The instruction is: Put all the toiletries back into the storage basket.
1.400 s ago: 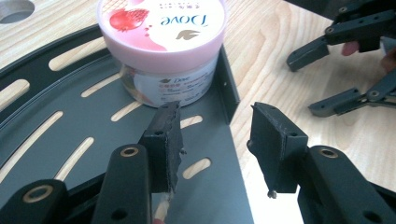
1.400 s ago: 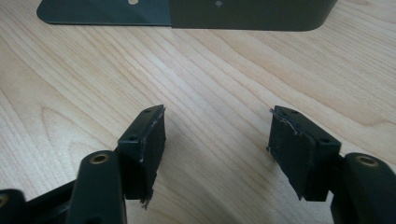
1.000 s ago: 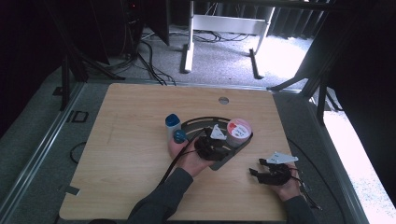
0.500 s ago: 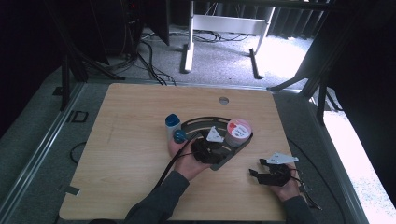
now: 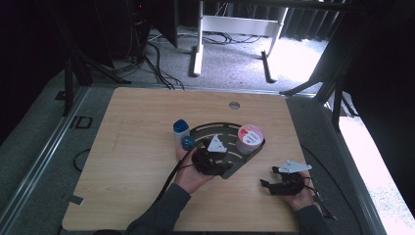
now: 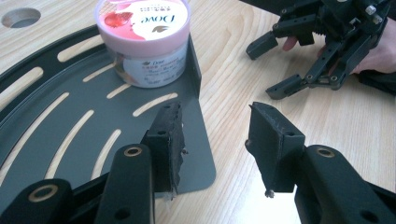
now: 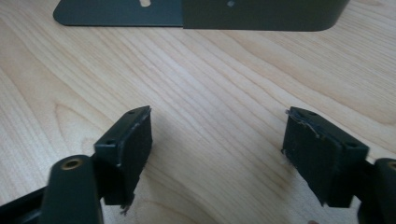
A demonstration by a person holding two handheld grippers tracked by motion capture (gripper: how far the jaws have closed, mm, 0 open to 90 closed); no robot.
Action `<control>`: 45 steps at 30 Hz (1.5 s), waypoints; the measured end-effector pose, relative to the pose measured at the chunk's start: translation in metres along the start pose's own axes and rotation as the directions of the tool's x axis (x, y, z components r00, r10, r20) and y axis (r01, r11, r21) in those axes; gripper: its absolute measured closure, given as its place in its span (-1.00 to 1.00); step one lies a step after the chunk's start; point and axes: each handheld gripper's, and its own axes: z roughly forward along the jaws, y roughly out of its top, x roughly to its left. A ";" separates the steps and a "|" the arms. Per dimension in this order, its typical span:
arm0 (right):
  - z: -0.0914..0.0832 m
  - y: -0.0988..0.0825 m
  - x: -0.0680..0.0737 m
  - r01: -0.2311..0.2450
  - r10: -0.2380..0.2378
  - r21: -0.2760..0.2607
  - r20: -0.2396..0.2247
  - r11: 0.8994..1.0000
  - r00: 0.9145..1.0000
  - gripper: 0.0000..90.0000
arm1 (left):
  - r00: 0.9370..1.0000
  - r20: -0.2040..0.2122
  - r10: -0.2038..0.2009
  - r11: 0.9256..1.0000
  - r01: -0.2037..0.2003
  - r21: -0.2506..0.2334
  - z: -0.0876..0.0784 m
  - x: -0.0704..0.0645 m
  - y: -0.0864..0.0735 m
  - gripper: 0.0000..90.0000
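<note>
Presently | left claw gaped empty astride the slotted tray corner | pink tub stood ahead on tray | right claw wide, empty, over bare tabletop, farther off.

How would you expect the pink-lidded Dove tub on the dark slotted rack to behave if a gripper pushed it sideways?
The Dove tub is squat and wide, so it would probably slide rather than tip. It stands against the raised wall of the slotted rack, which would likely block a push that way. Its smooth plastic sides may slip between the fingers unless squeezed firmly.
</note>
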 end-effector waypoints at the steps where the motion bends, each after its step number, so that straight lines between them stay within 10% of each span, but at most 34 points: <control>1: 0.000 0.000 0.000 0.000 0.000 0.000 -0.001 1.000 1.000 -0.48 | 1.000 -0.006 0.003 1.000 -0.003 -0.001 -0.001 0.000 -0.001 0.22; 45: 0.000 0.000 0.000 -0.002 0.002 0.001 -0.001 1.000 1.000 -0.48 | 0.992 -0.111 -0.055 0.998 0.054 -0.008 -0.059 0.015 -0.053 0.17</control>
